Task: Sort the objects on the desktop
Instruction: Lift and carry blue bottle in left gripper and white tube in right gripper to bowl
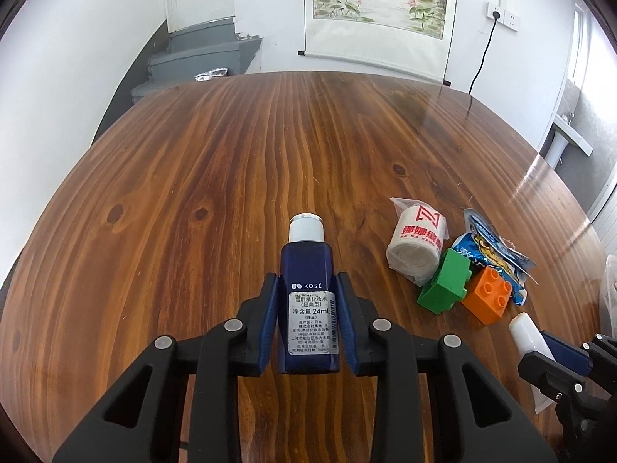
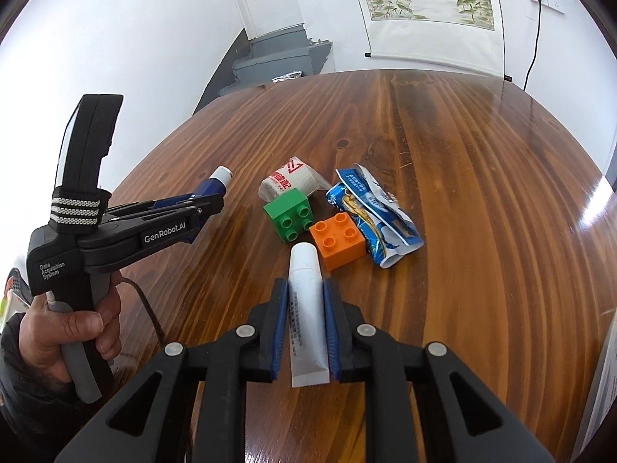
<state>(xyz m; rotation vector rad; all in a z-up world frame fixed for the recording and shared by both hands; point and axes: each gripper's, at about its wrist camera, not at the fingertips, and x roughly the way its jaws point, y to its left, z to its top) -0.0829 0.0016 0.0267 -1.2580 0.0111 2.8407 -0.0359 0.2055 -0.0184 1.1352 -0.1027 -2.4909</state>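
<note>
My left gripper (image 1: 307, 289) is shut on a dark blue KOSE bottle (image 1: 307, 266) with a white cap, held above the wooden table (image 1: 231, 154). It also shows in the right wrist view (image 2: 208, 196) at the left. My right gripper (image 2: 305, 289) is shut on a white tube (image 2: 306, 301), which also shows in the left wrist view (image 1: 526, 333). On the table lie a white bandage roll (image 2: 287, 181), a green brick (image 2: 289, 214), an orange brick (image 2: 339, 239) and a blue snack packet (image 2: 374, 216), close together.
The same cluster shows at the right of the left wrist view: roll (image 1: 416, 243), green brick (image 1: 447, 281), orange brick (image 1: 488, 295), packet (image 1: 493, 247). A scroll painting (image 1: 378, 7) hangs on the far wall. Grey stairs (image 1: 200, 58) lie beyond the table's far left edge.
</note>
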